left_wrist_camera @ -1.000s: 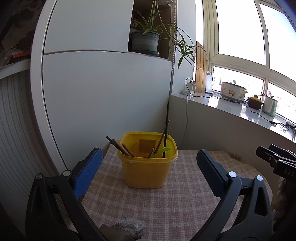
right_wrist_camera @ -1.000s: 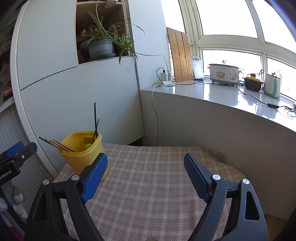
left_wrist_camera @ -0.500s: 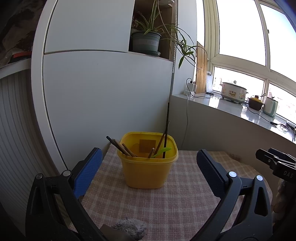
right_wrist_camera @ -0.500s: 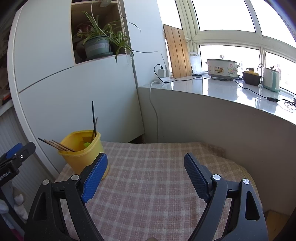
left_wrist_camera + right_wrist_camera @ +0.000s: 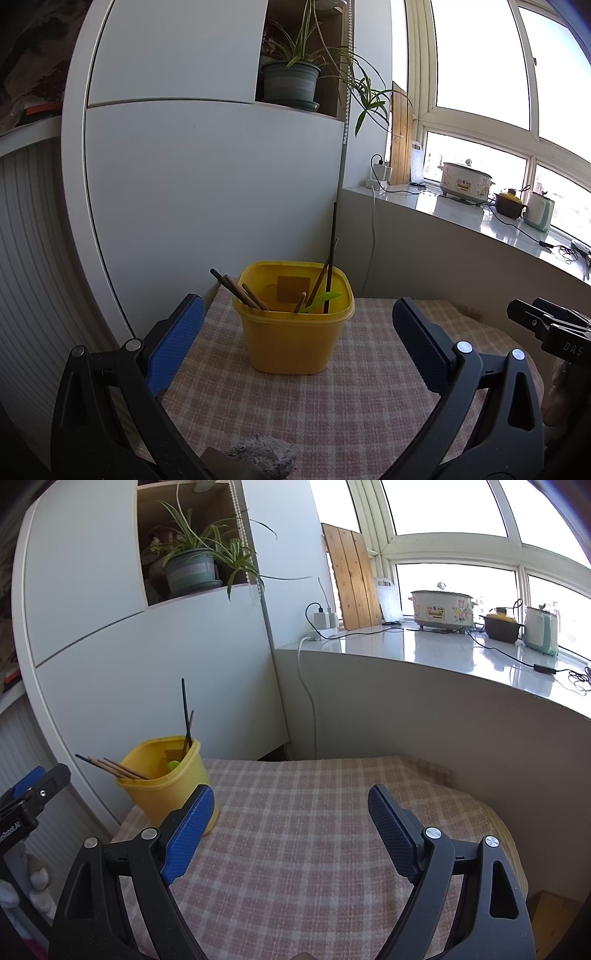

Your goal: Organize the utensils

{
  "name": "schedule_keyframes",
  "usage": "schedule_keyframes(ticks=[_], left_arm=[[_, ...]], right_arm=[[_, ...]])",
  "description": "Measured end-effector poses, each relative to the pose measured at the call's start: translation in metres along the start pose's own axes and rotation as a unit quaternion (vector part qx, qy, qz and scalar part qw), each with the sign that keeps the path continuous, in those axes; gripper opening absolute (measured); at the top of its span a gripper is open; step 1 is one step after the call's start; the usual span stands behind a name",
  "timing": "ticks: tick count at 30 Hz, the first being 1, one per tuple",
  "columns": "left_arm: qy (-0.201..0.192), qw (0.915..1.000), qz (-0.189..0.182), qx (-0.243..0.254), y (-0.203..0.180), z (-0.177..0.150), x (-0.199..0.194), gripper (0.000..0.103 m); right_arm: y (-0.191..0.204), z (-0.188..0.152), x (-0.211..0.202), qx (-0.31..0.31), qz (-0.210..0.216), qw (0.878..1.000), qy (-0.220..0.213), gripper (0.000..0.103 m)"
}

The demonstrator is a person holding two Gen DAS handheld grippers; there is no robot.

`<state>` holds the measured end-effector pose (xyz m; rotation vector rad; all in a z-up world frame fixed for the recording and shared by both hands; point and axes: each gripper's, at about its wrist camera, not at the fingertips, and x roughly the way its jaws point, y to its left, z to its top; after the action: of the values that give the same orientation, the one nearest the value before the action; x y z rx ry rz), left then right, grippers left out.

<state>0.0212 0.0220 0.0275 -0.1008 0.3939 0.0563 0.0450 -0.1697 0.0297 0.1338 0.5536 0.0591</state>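
Yellow tub (image 5: 291, 338) — one, near the far left corner of the checked cloth (image 5: 332, 413).

Utensils in it: brown sticks leaning left (image 5: 240, 293), three or four, exact count unclear; one tall black stick (image 5: 331, 254); one green utensil (image 5: 323, 298).

Grippers — two.

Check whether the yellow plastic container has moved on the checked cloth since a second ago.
No. The yellow plastic container sits at the same checked cloth corner, beside the white cabinet.
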Motion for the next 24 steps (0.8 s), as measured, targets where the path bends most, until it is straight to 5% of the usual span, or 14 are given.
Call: schedule_keyframes(ticks=[24], left_arm=[[0.002, 1.0000, 0.002, 0.000, -0.0005, -0.0019, 0.0009, 0.103]], right_arm=[[-0.0018, -0.0013, 0.0034, 0.007, 0.005, 1.000, 0.008, 0.086]])
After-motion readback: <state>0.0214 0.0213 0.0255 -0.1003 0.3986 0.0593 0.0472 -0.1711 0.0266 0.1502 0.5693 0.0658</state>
